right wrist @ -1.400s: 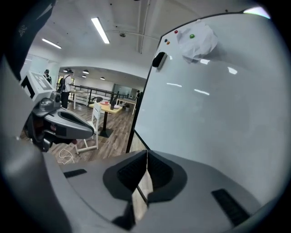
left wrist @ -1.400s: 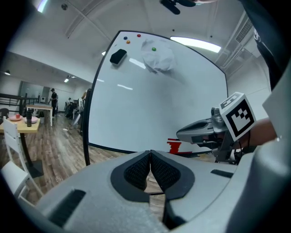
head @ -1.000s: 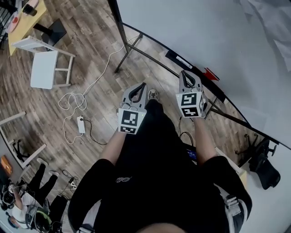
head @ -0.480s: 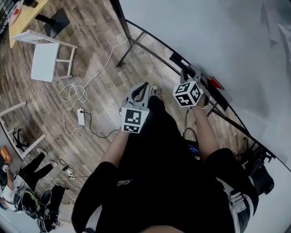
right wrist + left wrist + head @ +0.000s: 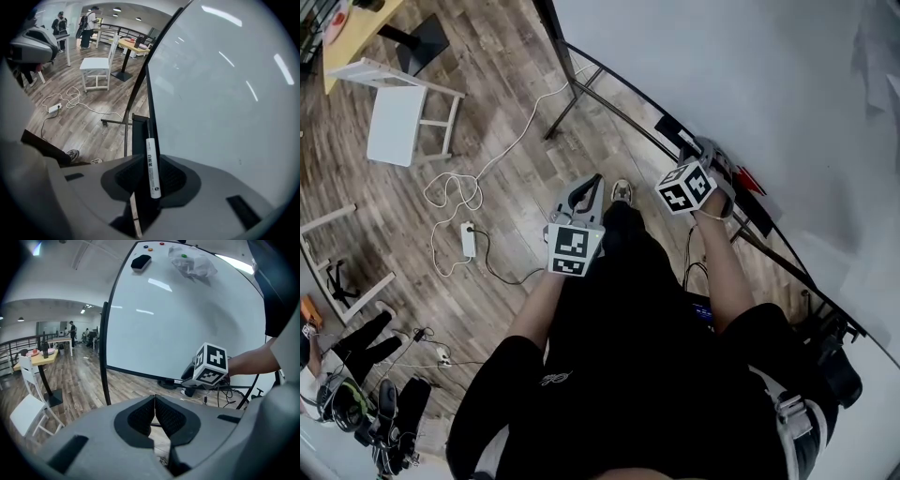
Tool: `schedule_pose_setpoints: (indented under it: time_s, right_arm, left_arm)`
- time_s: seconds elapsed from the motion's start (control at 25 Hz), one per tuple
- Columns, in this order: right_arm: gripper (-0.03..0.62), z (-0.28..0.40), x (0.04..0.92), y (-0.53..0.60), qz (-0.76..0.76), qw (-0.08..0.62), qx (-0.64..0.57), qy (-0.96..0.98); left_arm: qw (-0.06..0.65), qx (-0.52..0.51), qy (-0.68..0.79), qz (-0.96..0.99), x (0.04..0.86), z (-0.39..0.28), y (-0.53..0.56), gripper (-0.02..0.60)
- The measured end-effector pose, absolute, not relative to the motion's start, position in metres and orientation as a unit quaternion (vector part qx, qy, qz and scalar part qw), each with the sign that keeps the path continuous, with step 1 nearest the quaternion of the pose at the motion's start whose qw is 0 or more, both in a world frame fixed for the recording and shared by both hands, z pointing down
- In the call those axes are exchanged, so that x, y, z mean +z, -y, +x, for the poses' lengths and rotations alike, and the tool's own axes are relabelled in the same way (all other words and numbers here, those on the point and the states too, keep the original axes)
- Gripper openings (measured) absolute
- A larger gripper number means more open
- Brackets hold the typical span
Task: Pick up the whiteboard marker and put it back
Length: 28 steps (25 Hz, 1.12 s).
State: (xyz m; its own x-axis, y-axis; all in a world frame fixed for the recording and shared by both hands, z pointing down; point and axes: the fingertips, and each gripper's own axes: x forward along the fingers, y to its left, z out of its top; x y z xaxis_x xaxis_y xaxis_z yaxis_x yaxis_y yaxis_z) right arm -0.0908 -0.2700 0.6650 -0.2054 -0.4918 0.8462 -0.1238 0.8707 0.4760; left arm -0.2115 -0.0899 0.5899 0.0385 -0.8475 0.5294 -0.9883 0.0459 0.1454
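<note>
**Putting the marker back: release at the tray**
Your right gripper [image 5: 151, 177] has just been opening its jaws, which stand wide, pads off the whiteboard marker [image 5: 151, 161]. The marker lies between them along the black tray [image 5: 138, 133] at the whiteboard's [image 5: 225, 93] bottom edge. Your left gripper [image 5: 154, 414] is closed, empty. Next, likely: withdraw straight back without nudging the marker.
</note>
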Motion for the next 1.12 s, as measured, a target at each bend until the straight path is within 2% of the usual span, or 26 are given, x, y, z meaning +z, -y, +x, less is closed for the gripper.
schedule_pose_setpoints:
  time_s: [0.84,1.12]
  right_arm:
    - [0.054,-0.093,0.672,0.272,0.19,0.613,-0.168,0.748]
    - [0.054,-0.094,0.648,0.261,0.209,0.58,-0.173,0.768]
  left_arm:
    - [0.252,0.14,0.686,0.668,0.577,-0.225,0.077,0.008]
    - [0.252,0.125,0.686,0.672,0.57,-0.219,0.06,0.008]
